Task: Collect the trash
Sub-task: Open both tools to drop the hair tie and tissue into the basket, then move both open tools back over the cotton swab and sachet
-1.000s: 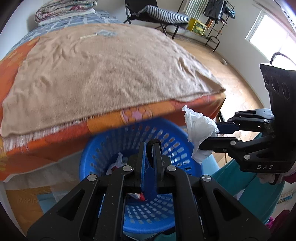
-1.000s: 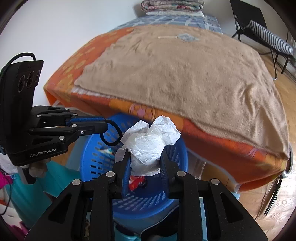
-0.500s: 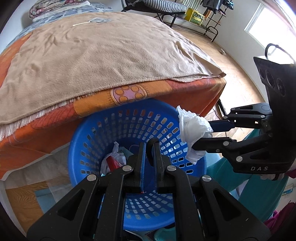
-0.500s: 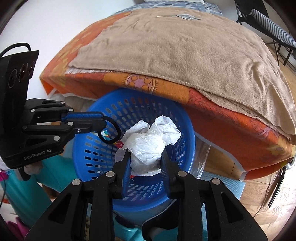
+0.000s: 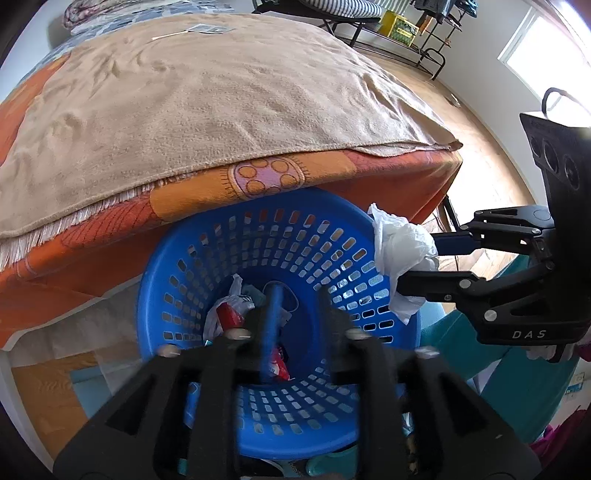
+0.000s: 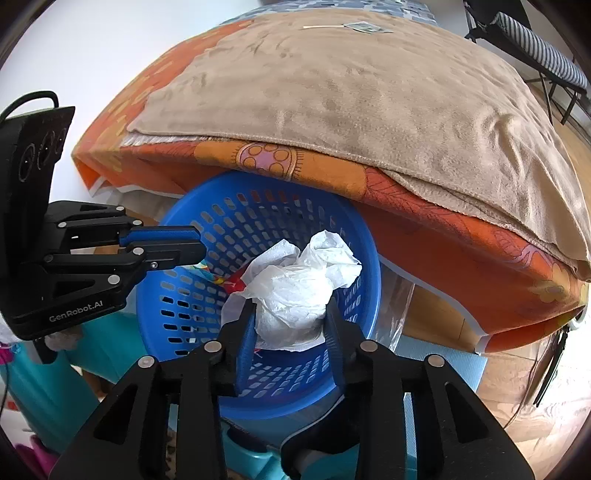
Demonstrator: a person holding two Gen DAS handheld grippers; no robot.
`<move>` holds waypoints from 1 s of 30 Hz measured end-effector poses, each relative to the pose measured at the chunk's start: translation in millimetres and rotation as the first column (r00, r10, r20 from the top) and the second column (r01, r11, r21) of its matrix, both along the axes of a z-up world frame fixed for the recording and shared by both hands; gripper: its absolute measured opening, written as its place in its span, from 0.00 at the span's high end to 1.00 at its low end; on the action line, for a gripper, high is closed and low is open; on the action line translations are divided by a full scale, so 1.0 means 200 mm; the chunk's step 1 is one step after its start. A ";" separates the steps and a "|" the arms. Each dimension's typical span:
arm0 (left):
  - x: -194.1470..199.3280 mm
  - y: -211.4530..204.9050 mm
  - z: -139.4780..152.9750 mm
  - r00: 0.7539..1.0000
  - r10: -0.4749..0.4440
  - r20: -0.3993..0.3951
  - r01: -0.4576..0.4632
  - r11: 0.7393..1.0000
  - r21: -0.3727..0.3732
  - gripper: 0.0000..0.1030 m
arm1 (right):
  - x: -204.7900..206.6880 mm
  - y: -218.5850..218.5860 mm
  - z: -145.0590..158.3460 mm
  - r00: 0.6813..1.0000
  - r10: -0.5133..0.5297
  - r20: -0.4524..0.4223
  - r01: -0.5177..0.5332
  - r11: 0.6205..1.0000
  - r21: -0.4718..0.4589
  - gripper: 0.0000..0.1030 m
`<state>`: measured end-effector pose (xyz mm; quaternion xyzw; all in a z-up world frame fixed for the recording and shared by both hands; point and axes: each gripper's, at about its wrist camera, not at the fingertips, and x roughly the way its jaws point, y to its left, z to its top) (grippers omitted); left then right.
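Note:
A blue perforated basket (image 5: 332, 236) (image 6: 273, 195) sits at the foot of the bed. It holds trash: a red wrapper (image 5: 229, 315) and crumpled white plastic (image 5: 240, 295). My left gripper (image 5: 297, 295) is over the basket, blurred, its fingers apart and empty; in the right wrist view it (image 6: 199, 245) reaches over the left rim. My right gripper (image 6: 290, 321) is shut on a crumpled white tissue wad (image 6: 299, 291) above the basket; the wad (image 5: 400, 251) hangs over the right rim in the left wrist view.
The bed (image 5: 207, 96) with a tan blanket and orange patterned sheet (image 6: 443, 229) overhangs the basket's far side. A paper scrap and stick (image 6: 354, 26) lie far up the blanket. Wooden floor (image 5: 480, 133) lies to the right, with a striped chair (image 6: 535, 33) beyond.
My left gripper has opened over the basket and the black loop it held is gone from it. Both grippers have come lower and closer over the basket. The right still grips the tissue.

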<state>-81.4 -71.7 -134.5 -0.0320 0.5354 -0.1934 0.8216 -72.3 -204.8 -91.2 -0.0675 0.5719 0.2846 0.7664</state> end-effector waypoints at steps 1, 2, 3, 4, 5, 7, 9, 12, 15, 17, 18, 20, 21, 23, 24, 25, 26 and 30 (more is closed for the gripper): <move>0.00 0.01 0.00 1.000 0.005 0.005 -0.005 1.000 -0.006 0.64 | 0.00 0.00 0.00 1.000 -0.001 -0.001 0.001 1.000 -0.003 0.62; 0.00 0.01 0.01 1.000 0.005 0.005 -0.005 1.000 -0.007 0.63 | 0.00 0.00 0.00 1.000 -0.002 0.000 0.002 1.000 -0.006 0.58; 0.00 0.01 0.00 1.000 0.004 0.005 -0.004 1.000 -0.006 0.63 | 0.00 0.00 0.00 1.000 -0.003 0.000 0.003 1.000 -0.008 0.56; 0.00 0.01 0.00 1.000 0.005 0.005 -0.005 1.000 -0.003 0.63 | 0.01 0.00 0.00 1.000 -0.003 0.001 0.003 1.000 -0.008 0.53; 0.01 0.01 0.00 1.000 0.006 0.004 -0.006 1.000 -0.001 0.63 | 0.01 0.00 0.00 1.000 -0.004 0.001 0.004 1.000 -0.006 0.52; 0.01 0.01 0.00 1.000 0.009 -0.002 -0.009 1.000 -0.004 0.63 | 0.01 -0.01 -0.01 1.000 -0.005 -0.002 0.005 1.000 -0.007 0.51; 0.01 0.01 -0.01 1.000 0.010 -0.008 -0.010 1.000 -0.003 0.63 | 0.02 -0.01 -0.01 1.000 -0.007 -0.009 0.007 1.000 -0.004 0.50; 0.02 0.01 -0.02 1.000 0.010 -0.010 -0.010 1.000 0.003 0.63 | 0.03 -0.02 -0.01 1.000 -0.018 -0.017 0.018 1.000 0.001 0.49; 0.02 0.01 -0.02 1.000 0.010 -0.012 -0.010 1.000 -0.002 0.63 | 0.05 -0.04 -0.01 0.999 -0.031 -0.019 0.031 0.999 0.013 0.49; 0.02 0.02 -0.01 1.000 0.008 -0.010 -0.008 1.000 -0.002 0.63 | 0.06 -0.05 0.00 0.999 -0.037 -0.020 0.037 0.999 0.019 0.49; 0.03 0.02 -0.01 1.000 0.007 -0.007 -0.007 1.000 -0.001 0.63 | 0.06 -0.05 0.00 0.999 -0.038 -0.019 0.038 0.999 0.023 0.49; 0.04 0.02 0.02 1.000 0.009 0.003 -0.009 1.000 0.002 0.63 | 0.08 -0.05 0.02 0.999 -0.035 -0.014 0.036 0.999 0.033 0.49; 0.04 0.03 0.03 1.000 0.011 0.009 -0.011 1.000 0.001 0.63 | 0.08 -0.05 0.04 0.999 -0.031 -0.007 0.032 0.999 0.041 0.49; 0.06 0.04 0.07 1.000 0.018 0.023 -0.018 1.000 -0.009 0.63 | 0.09 -0.05 0.07 0.999 -0.024 0.021 0.023 0.999 0.048 0.49; 0.07 0.05 0.09 0.999 0.021 0.029 -0.021 1.000 -0.013 0.63 | 0.11 -0.05 0.09 0.999 -0.019 0.042 0.017 0.999 0.050 0.49; 0.09 0.06 0.11 0.999 0.024 0.038 -0.023 1.000 -0.015 0.63 | 0.12 -0.05 0.12 0.998 -0.015 0.067 0.011 0.999 0.051 0.49; 0.11 0.07 0.14 0.998 0.026 0.049 -0.025 1.000 -0.017 0.63 | 0.13 -0.05 0.14 0.996 -0.012 0.084 0.007 0.999 0.053 0.49; 0.20 0.10 0.21 0.997 0.026 0.073 -0.024 0.999 -0.022 0.63 | 0.22 -0.05 0.24 0.988 -0.011 0.151 0.001 0.998 0.070 0.48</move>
